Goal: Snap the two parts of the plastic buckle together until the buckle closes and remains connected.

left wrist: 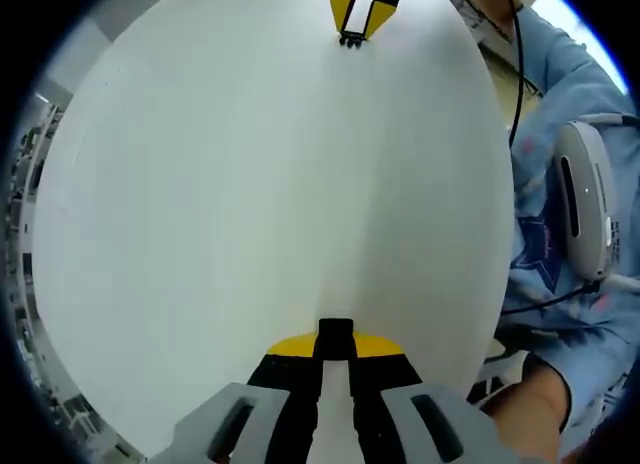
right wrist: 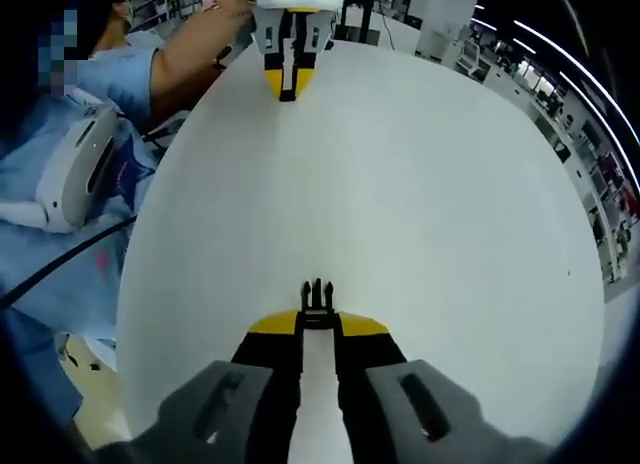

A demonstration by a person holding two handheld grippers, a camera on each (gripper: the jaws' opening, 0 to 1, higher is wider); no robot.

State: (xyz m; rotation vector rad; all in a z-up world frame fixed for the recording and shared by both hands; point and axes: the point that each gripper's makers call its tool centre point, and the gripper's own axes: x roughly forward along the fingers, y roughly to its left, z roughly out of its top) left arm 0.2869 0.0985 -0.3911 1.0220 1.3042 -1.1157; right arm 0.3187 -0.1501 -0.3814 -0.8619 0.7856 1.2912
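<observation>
In the left gripper view, the left gripper (left wrist: 335,336), grey-bodied with black jaws and yellow tips, has its jaws drawn narrow around a small black plastic buckle socket (left wrist: 335,330), a squarish block that sticks out just past the tips, above the round white table (left wrist: 250,184). Far across that table, at the top of the same view, the right gripper (left wrist: 352,39) points back toward the camera, its yellow-and-black jaws pinched on a tiny dark piece at their tips. In the right gripper view, the right gripper (right wrist: 317,309) is likewise closed narrowly on the black pronged buckle part (right wrist: 317,296), whose three short prongs stand up beyond the yellow tips. At the top of that view the left gripper (right wrist: 288,86) faces it from the far side of the white table (right wrist: 430,204), with the socket (right wrist: 288,92) showing as a dark bit between its jaws. The two buckle halves are well apart and not joined, each held clear of the tabletop's centre. A person in a light blue sleeve (left wrist: 560,114) stands at the table's edge, wearing a white device (right wrist: 75,169) with black cable hanging nearby.
</observation>
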